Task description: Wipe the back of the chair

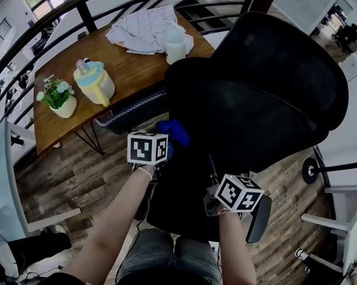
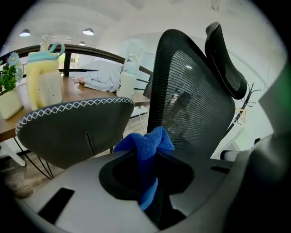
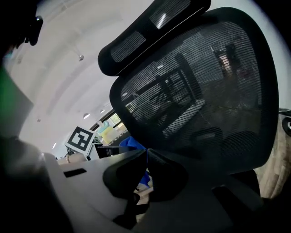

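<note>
The black mesh back of the office chair [image 1: 268, 95] fills the middle of the head view, and its headrest [image 3: 150, 32] tops it in the right gripper view. My left gripper [image 2: 152, 152] is shut on a blue cloth [image 2: 146, 142]. The bunched cloth [image 1: 174, 132] is just at the left edge of the chair back [image 2: 191, 104]. My right gripper [image 3: 146, 152] is shut, with nothing visible between its jaws, close to the lower mesh [image 3: 204, 100]. Its marker cube [image 1: 239, 192] hides the jaws from above.
A wooden table [image 1: 134, 67] at the left holds a yellow jug [image 1: 94, 82], a potted plant [image 1: 57, 98], a white bottle [image 1: 175, 44] and crumpled white fabric [image 1: 144, 29]. A grey chair with white stitching [image 1: 133, 111] stands beside it. An armrest [image 1: 259, 218] is under my right hand.
</note>
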The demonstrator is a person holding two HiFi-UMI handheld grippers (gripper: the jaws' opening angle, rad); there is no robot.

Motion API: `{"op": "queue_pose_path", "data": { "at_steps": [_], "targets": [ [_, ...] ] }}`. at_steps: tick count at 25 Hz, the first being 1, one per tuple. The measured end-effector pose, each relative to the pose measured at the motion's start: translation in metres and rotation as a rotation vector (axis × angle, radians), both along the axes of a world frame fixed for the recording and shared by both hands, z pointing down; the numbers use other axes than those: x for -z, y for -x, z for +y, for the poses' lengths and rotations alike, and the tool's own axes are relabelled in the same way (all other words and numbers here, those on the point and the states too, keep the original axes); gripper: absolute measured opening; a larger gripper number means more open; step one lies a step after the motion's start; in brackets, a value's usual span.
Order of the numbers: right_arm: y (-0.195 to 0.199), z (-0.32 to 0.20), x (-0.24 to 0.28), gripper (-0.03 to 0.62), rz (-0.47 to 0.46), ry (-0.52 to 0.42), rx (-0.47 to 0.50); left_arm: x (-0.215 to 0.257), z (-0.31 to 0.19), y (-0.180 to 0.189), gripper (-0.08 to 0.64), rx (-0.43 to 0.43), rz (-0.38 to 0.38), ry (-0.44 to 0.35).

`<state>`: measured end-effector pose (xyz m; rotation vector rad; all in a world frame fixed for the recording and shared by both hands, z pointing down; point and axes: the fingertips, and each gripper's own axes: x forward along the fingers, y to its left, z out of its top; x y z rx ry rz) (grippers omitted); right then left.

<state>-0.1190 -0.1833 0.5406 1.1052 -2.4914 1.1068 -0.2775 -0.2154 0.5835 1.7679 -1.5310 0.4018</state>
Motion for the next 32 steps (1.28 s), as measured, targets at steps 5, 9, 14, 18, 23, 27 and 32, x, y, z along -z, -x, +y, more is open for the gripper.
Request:
{"op": "queue_pose_path", "data": {
  "at_steps": [5,9,14,18,23,27,32],
  "targets": [
    [-0.007,0.017,0.008,0.029,0.006,-0.014,-0.006,0.009,0.014,0.004,0.086,0.009,-0.003,-0.014],
    [-0.018,0.024,0.02,0.029,0.019,-0.043,-0.019,0.022,0.026,0.004,0.086,0.004,-0.001,-0.034],
    [-0.032,0.031,0.045,0.029,0.01,-0.091,-0.033,0.051,0.043,0.002,0.086,0.016,0.013,-0.086],
    [-0.046,0.039,0.067,0.028,-0.032,-0.125,-0.045,0.083,0.055,-0.013,0.086,0.009,0.033,-0.15],
    [-0.059,0.049,0.099,0.028,-0.069,-0.195,-0.018,0.126,0.07,-0.041,0.086,-0.028,0.057,-0.239],
    [-0.067,0.06,0.123,0.028,-0.088,-0.245,0.0,0.15,0.083,-0.062,0.086,-0.043,0.086,-0.29],
    [-0.073,0.068,0.151,0.028,-0.111,-0.313,0.023,0.18,0.092,-0.09,0.086,-0.097,0.143,-0.371]
  ]
}}
